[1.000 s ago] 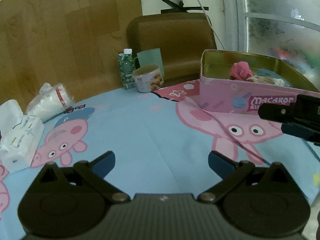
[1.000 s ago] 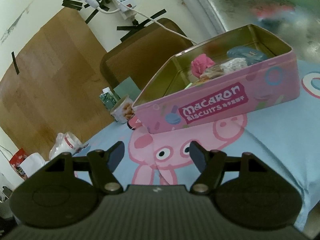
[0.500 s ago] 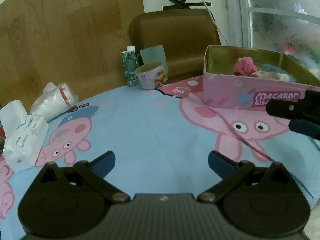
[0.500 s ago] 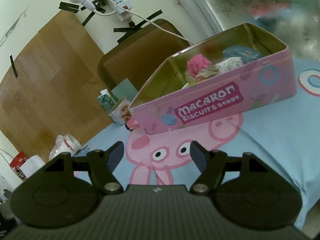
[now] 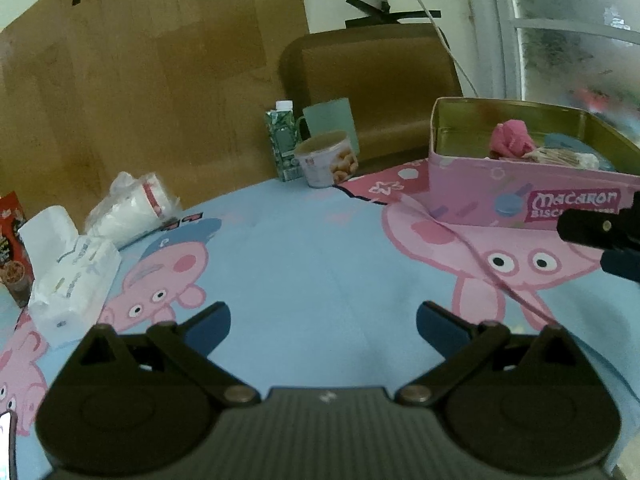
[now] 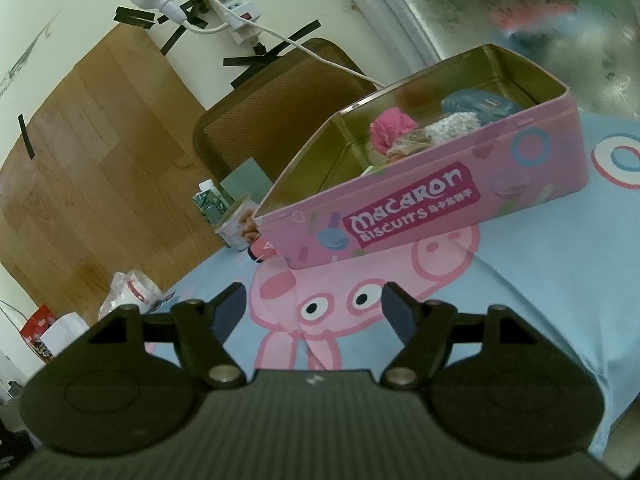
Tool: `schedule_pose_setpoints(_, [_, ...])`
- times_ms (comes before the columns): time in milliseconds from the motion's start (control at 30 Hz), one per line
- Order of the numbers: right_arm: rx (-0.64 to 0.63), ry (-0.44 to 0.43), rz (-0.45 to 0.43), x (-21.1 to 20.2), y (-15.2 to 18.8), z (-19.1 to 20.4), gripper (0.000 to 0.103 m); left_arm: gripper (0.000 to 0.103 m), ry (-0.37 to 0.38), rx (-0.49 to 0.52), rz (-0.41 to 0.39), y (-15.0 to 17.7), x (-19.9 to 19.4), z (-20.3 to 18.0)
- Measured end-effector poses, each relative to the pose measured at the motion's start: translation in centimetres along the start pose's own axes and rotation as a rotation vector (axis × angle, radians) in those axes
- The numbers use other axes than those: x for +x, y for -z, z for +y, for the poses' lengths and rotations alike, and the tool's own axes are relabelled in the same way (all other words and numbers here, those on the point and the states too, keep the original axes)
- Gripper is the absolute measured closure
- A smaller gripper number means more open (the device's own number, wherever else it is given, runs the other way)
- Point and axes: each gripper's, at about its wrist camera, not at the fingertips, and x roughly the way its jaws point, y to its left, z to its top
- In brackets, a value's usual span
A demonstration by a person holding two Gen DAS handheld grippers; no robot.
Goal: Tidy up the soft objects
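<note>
Little differs from a second ago: both grippers hold position. Left gripper [image 5: 323,322] and right gripper [image 6: 314,306] gape wide, empty, over the cartoon-pig tablecloth [image 5: 304,264]. Ahead of the right gripper, the pink rectangular macaron tin [image 6: 420,208], gold-lined, holds a fuzzy pink soft toy [image 6: 390,128], a knitted white piece [image 6: 456,126] and a blue item [image 6: 480,106].

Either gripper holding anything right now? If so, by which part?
Nothing is held. Left gripper and right gripper both stand open over the blue cartoon-pig tablecloth, with nothing between their fingers.
</note>
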Motion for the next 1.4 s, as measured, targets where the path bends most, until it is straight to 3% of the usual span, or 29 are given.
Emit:
schedule_pose_setpoints(733, [0.01,0.012,0.019,0.4,0.3,-0.3,0.025,0.0,0.056,0.004,0.154,0.7,2.0,-0.6])
schedule_pose_setpoints(1400, [0.03,0.018,0.038,0.8,0.4,-1.1,0.025,0.0,0.072,0.03,0.184,1.1,2.7,-1.3])
